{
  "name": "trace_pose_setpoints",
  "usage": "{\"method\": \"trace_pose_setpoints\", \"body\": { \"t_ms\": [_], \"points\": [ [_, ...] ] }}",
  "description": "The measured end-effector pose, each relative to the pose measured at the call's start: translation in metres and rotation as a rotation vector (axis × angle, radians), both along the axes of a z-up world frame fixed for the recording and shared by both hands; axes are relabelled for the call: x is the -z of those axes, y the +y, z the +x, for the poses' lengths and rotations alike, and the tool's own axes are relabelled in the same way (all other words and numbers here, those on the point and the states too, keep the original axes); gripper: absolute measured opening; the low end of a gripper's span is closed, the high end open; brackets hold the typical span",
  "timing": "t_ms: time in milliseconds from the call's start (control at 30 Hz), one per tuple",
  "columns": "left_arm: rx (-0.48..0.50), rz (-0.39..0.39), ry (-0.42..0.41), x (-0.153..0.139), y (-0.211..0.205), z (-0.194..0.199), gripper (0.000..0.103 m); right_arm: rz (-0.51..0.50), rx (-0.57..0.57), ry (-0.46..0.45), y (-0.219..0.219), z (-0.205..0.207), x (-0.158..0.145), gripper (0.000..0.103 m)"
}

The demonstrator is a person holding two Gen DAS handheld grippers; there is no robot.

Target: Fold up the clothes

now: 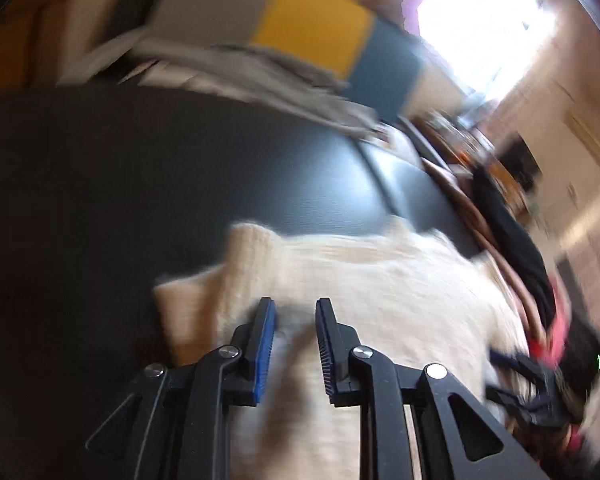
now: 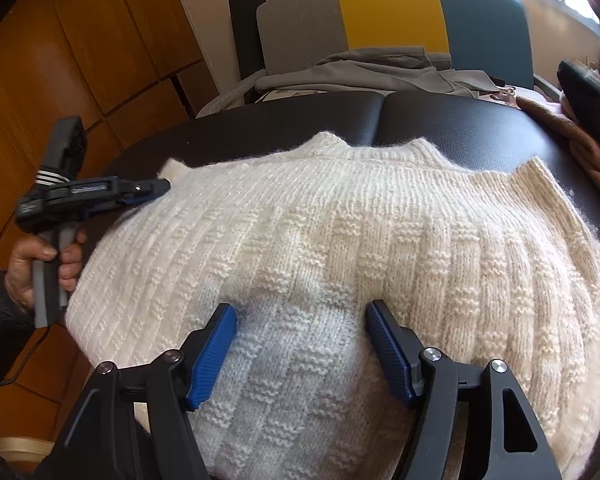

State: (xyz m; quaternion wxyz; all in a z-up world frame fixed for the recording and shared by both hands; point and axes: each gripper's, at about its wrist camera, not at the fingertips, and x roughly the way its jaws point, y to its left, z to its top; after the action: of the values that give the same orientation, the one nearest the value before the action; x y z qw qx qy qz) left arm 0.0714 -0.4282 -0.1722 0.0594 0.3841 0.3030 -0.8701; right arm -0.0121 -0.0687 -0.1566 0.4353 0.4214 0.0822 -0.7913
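Cream wool, thick knit: a sweater (image 2: 340, 240) spread flat on the black padded table (image 2: 460, 128), covering most of the near part. Neck ribbing turned to the far edge, toward the grey, yellow and blue chair (image 2: 392, 16); hem toward the near edge, so long axis going from near to far.

Right gripper (image 2: 302, 344) just above the lower middle of the knit, jaws wide apart, nothing between them; probably ready to pinch the hem.

Left gripper (image 2: 156, 190) at the left shoulder corner, held in a hand (image 2: 40, 264), probably to take the sleeve side for a fold. In its own blurred view, left fingers (image 1: 266, 344) slightly apart, no cloth clamped.
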Motion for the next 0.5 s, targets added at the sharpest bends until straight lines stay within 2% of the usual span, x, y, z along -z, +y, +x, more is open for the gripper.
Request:
{"method": "trace_pose_setpoints", "body": {
  "t_ms": [100,233,300,367,400,467,500],
  "points": [
    [-0.051,0.016,0.023,0.013,-0.006,0.014,0.013,-0.001,-0.007,-0.006,0.0,-0.002,0.001,0.07],
    [-0.065,-0.062,-0.034,0.001,0.003,0.001,0.013,-0.017,-0.027,-0.012,0.003,-0.004,-0.001,0.07],
    [-0.092,-0.134,-0.071,-0.015,0.014,-0.002,0.021,-0.06,-0.051,-0.055,0.014,-0.006,-0.009,0.069],
    [-0.111,-0.255,-0.081,-0.036,0.033,-0.002,0.021,-0.122,-0.077,-0.118,0.031,-0.008,-0.021,0.07],
    [-0.09,-0.285,-0.056,-0.047,0.045,0.0,0.023,-0.162,-0.083,-0.136,0.047,-0.009,-0.03,0.074],
    [-0.011,-0.266,0.02,-0.062,0.069,0.001,0.024,-0.227,-0.08,-0.16,0.086,-0.014,-0.046,0.085],
    [0.028,-0.257,0.057,-0.07,0.082,0.002,0.025,-0.252,-0.078,-0.19,0.106,-0.018,-0.049,0.087]
  ]
}}
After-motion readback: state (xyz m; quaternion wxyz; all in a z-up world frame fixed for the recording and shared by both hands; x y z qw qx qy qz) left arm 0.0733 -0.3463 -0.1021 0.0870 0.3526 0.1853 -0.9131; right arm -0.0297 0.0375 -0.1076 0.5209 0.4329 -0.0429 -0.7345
